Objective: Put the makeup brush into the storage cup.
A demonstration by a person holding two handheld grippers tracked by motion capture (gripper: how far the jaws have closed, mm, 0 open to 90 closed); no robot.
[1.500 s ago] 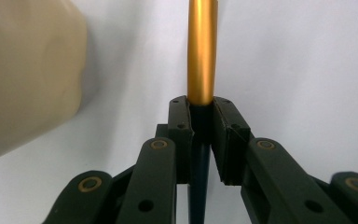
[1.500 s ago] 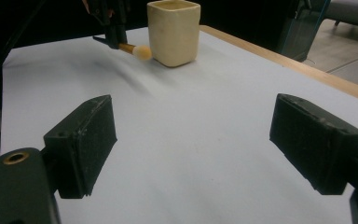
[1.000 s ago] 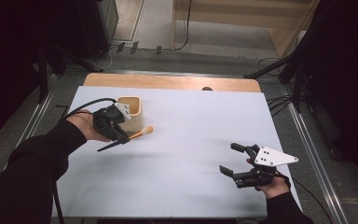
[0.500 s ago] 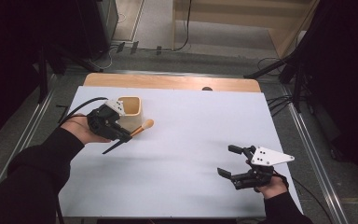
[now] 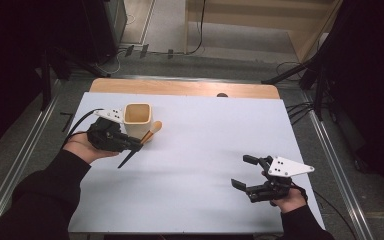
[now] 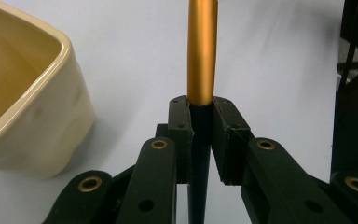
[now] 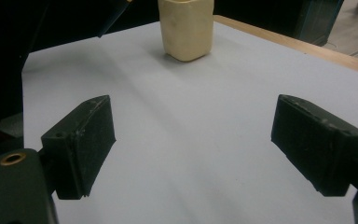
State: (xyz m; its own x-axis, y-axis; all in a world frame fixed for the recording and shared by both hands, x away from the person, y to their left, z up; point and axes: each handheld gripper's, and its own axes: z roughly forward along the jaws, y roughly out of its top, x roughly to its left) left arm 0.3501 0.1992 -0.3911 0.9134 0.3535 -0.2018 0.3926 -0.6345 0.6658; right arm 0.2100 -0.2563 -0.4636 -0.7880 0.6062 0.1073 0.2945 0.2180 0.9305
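A cream square cup [image 5: 137, 118] stands upright at the table's far left. My left gripper [image 5: 134, 145] is just in front of it, shut on a brush [image 5: 153, 131] with a black handle and a gold-orange upper part. The brush slants from lower left up towards the cup's right side. In the left gripper view the pads [image 6: 182, 122] clamp the black handle just below the gold ferrule [image 6: 202, 51], with the cup [image 6: 23, 93] at the left. My right gripper [image 5: 243, 171] hovers open and holds nothing at the front right; its view shows the pads [image 7: 81, 140] wide apart and the cup [image 7: 186, 28] far ahead.
A white sheet [image 5: 215, 135] covers the table, and a wooden strip [image 5: 180, 88] runs along the far edge. Metal rails [image 5: 330, 150] flank both sides. Cables and stands lie on the floor beyond.
My left gripper has shifted slightly left and nearer, and the brush's upper end has swung closer to the cup. The right gripper has barely moved.
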